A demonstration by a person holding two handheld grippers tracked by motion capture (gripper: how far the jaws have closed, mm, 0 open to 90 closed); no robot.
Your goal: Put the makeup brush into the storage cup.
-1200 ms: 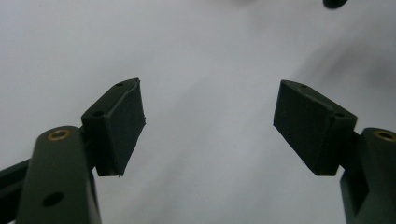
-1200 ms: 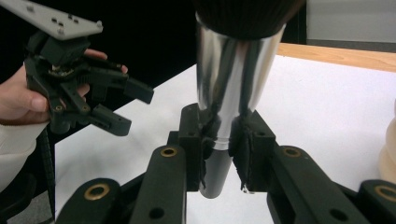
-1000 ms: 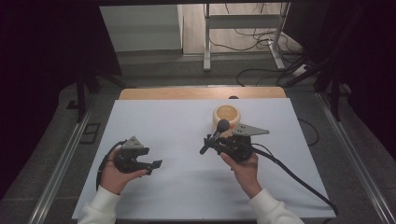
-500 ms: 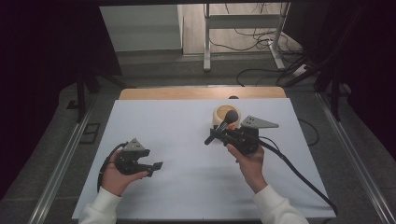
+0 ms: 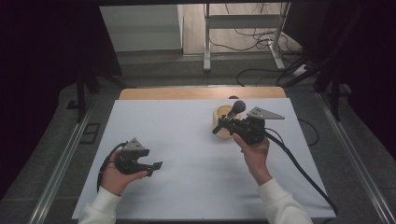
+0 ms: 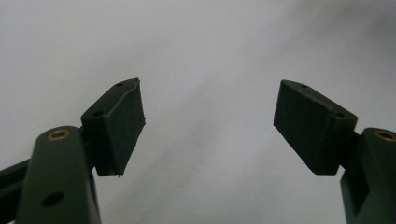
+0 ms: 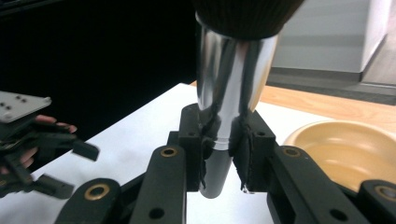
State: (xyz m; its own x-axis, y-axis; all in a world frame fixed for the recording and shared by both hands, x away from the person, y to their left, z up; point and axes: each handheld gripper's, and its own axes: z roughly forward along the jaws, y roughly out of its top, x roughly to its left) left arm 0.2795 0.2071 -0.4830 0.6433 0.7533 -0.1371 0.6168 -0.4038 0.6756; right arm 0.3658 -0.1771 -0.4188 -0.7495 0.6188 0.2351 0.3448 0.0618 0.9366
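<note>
Leftmost, the left gripper [image 5: 156,165] rests low over the near-left part of the white surface [image 5: 187,140], jaws spread wide with nothing between them and bare sheet all around. Further right, the right gripper [image 5: 223,125] clamps the chrome handle of a dark-headed brush [image 5: 233,111], possibly a makeup brush, tilted above the wooden bowl [image 5: 222,117] near the surface's far edge.
</note>
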